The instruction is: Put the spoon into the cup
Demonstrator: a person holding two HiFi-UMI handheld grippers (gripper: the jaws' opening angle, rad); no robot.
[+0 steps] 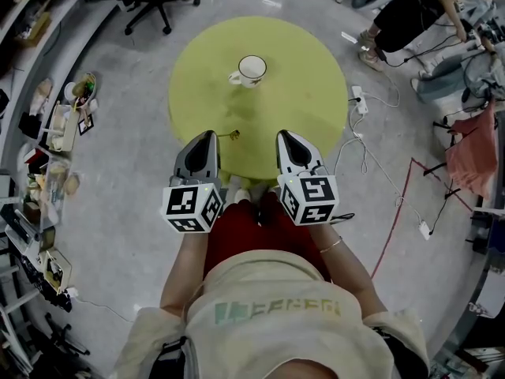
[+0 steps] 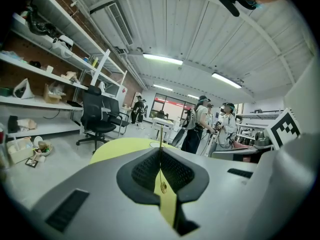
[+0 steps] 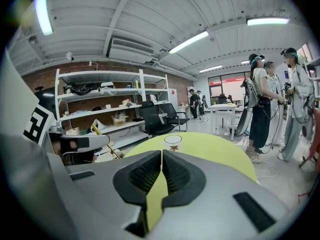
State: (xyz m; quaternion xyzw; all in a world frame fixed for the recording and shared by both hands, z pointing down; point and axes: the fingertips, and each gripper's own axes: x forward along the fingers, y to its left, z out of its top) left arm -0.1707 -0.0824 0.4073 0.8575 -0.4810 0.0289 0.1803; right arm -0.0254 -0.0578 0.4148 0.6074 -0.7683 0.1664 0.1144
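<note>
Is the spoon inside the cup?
Out. The spoon is pinched in the left gripper, apart from the cup standing on the yellow table.

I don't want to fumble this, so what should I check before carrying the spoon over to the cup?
1. Spoon gripped: ok. The left gripper is shut on the thin gold handle of the spoon.
2. Cup ready: ok. The cup stands upright on the far side of the table, mouth open.
3. Cup interior free: ok. The head view shows nothing inside it.
4. Path: ok. Only bare tabletop lies between the spoon and the cup.
5. Right gripper out of the way: ok. It is shut on nothing, beside the left one at the table's near edge.
6. Which end of the spoon leads: cannot tell.
</note>
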